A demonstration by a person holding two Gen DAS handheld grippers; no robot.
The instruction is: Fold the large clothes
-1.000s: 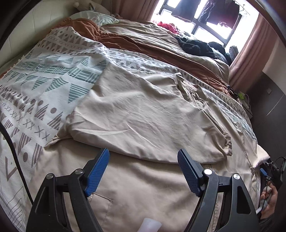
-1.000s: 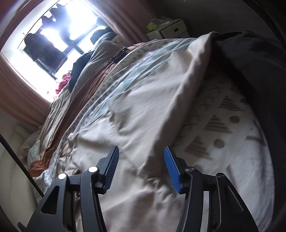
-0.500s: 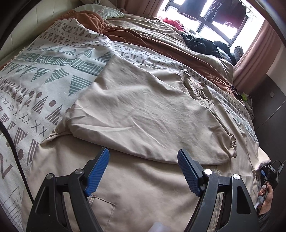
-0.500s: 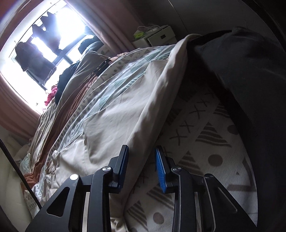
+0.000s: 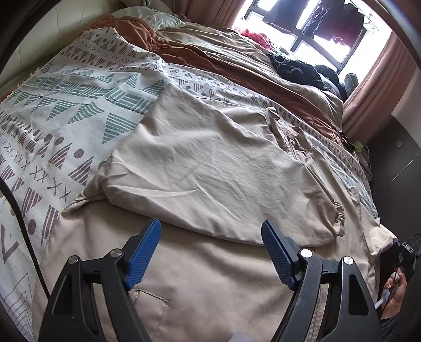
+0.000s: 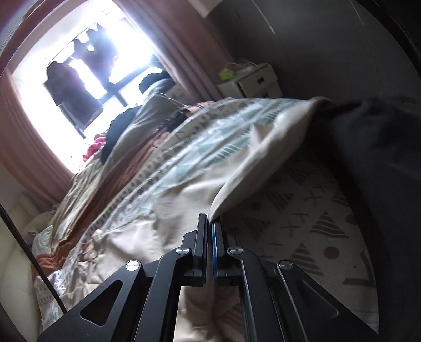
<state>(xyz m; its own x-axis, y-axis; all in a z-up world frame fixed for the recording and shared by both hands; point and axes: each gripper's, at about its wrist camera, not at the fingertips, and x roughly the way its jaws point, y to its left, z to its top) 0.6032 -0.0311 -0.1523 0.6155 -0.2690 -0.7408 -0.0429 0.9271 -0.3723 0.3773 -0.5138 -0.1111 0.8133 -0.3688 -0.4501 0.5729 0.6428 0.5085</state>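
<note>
Jaws of right gripper (image 6: 209,223) just closed pinching beige garment (image 6: 247,168) edge, left gripper (image 5: 210,244) spread above it.

Bed (image 5: 23,65) under a patterned blanket (image 5: 65,105). On it, spread flat: beige garment (image 5: 210,163). Farther back: brown and tan duvet (image 5: 236,60), pale pillow (image 5: 155,19), dark clothes (image 5: 297,68) by the window.

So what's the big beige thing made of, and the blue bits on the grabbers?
The beige garment looks like thin woven cloth, maybe cotton, matte: it creases softly and shows a stitched pocket. The blue pads on the left hand-held gripper look like rubber or plastic, with a fine dotted grip texture.
</note>
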